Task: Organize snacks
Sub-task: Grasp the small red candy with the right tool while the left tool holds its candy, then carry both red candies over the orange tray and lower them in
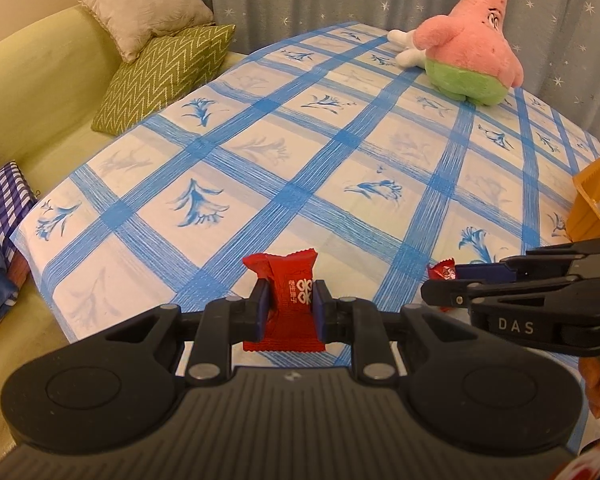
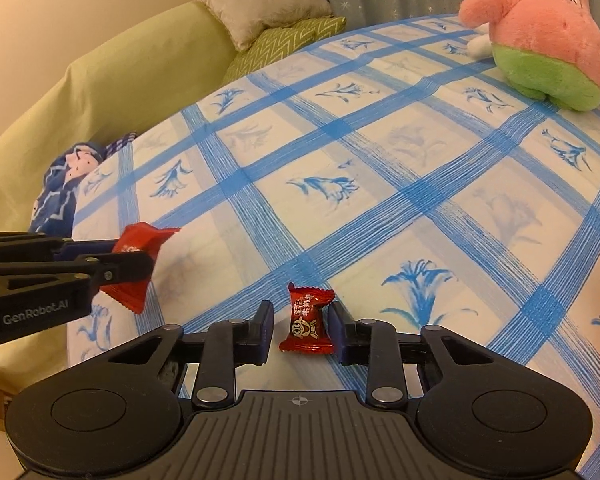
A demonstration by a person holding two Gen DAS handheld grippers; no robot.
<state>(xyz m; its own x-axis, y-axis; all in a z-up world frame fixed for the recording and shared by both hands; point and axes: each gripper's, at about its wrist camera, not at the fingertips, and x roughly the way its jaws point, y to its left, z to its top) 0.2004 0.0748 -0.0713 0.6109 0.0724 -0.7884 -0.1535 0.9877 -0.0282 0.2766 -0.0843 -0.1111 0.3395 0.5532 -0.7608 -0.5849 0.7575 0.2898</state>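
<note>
My left gripper (image 1: 288,306) is shut on a red snack packet (image 1: 288,300) with white characters, held just above the blue-checked tablecloth (image 1: 300,140). In the right wrist view the same left gripper (image 2: 140,260) shows at the left with its red packet (image 2: 134,268). My right gripper (image 2: 300,326) is open, its jaws on either side of a small red candy (image 2: 308,322) lying on the cloth; the right pad looks close to it. In the left wrist view the right gripper (image 1: 440,280) reaches in from the right at that candy (image 1: 442,270).
A pink and green plush star (image 1: 468,44) (image 2: 548,40) lies at the table's far side. An orange box (image 1: 596,204) stands at the right edge. A green sofa (image 1: 40,80) with cushions (image 1: 160,76) is left of the table. Blue fabric (image 2: 64,188) lies beside the table's left edge.
</note>
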